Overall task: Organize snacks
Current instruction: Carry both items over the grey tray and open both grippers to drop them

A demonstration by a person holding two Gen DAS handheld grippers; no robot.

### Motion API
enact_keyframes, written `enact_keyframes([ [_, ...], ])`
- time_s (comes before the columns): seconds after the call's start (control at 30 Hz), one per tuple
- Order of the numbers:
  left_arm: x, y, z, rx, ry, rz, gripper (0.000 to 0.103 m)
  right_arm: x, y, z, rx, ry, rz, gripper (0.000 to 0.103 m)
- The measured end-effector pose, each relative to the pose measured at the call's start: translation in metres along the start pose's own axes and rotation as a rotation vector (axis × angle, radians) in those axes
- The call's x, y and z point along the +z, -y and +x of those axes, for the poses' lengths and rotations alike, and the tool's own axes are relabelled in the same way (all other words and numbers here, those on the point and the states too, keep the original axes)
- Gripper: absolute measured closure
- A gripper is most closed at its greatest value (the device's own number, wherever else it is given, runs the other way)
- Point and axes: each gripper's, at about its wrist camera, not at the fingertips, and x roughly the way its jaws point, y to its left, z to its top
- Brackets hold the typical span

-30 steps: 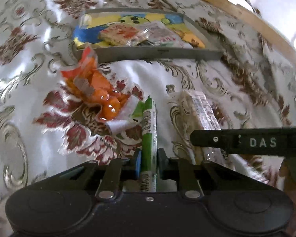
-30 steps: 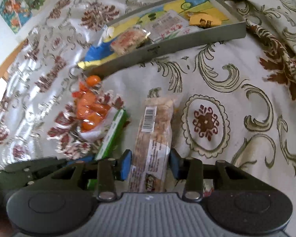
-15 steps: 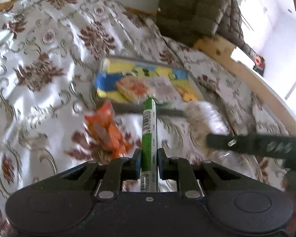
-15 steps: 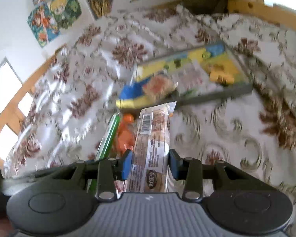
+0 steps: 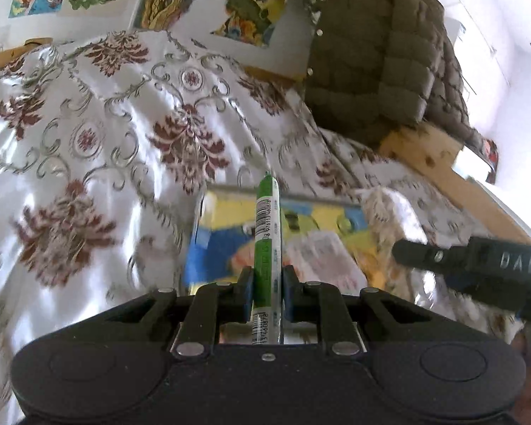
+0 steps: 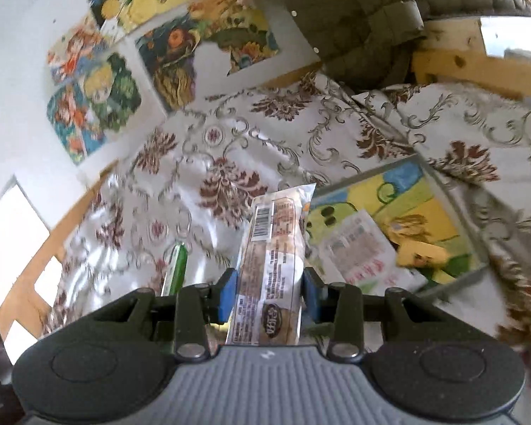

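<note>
Both grippers carry snacks above a bed spread with a floral satin cover. The left gripper is clamped on a slim green snack stick, which juts forward over the near end of the shallow grey tray just ahead of it. The right gripper pinches a clear-wrapped pastry bar by its lower half, label side up, with the tray ahead and to its right. Judging from the task, the step in hand is delivery into the tray. Each packet should clear the low wall before release, then be laid flat along the tray's length on bare yellow-and-blue lining. A white packet with red print and a yellow packet already lie inside, leaving less room for the long bar. The two grippers ride close together, so lowering one at a time looks safer. A quilted olive jacket hangs beyond the bed, well clear.
</note>
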Motion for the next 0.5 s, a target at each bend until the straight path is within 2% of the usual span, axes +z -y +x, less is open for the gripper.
enact_keyframes([
  [0.2, -0.006, -0.006, 0.051, 0.017, 0.113, 0.029, 0.085, 0.011, 0.014, 0.058, -0.016, -0.003, -0.01, 0.059],
  [0.4, -0.02, -0.021, 0.091, 0.04, 0.084, 0.036, 0.085, 0.016, 0.037, 0.104, -0.091, -0.025, 0.017, 0.059],
  [0.5, -0.026, -0.029, 0.107, 0.039, 0.033, -0.001, 0.085, 0.008, 0.044, 0.123, -0.122, -0.053, 0.024, 0.059],
])
